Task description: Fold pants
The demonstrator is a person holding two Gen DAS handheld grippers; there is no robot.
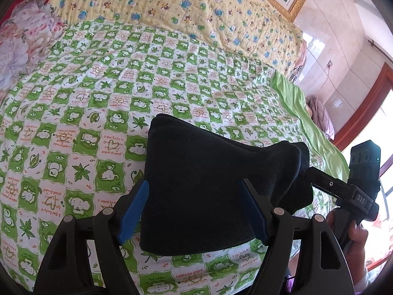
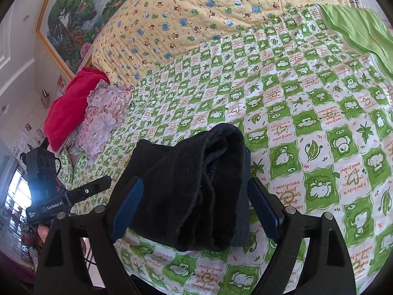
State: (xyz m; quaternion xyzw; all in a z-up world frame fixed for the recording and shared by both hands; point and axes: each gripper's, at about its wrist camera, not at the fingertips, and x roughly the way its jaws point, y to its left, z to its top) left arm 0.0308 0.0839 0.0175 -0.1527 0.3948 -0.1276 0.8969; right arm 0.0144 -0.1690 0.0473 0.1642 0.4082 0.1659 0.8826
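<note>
On the green-checked bedsheet (image 1: 103,103), near its front edge: black pants (image 1: 208,196), already a compact folded bundle, lying flat. Left gripper (image 1: 194,211) spread wide, blue pads either side of the bundle, not pinching. Right gripper (image 2: 196,211) likewise wide, straddling the thick layered end. Risk: closing on only the top layers would peel the fold apart when lifted; the bulky stack looks springy and may slump sideways.

free: green checked quilt (image 1: 103,93) beyond pants (image 1: 208,191) | blocked: floral bundle (image 2: 103,113), red cloth (image 2: 71,108) (bed's far corner)
</note>
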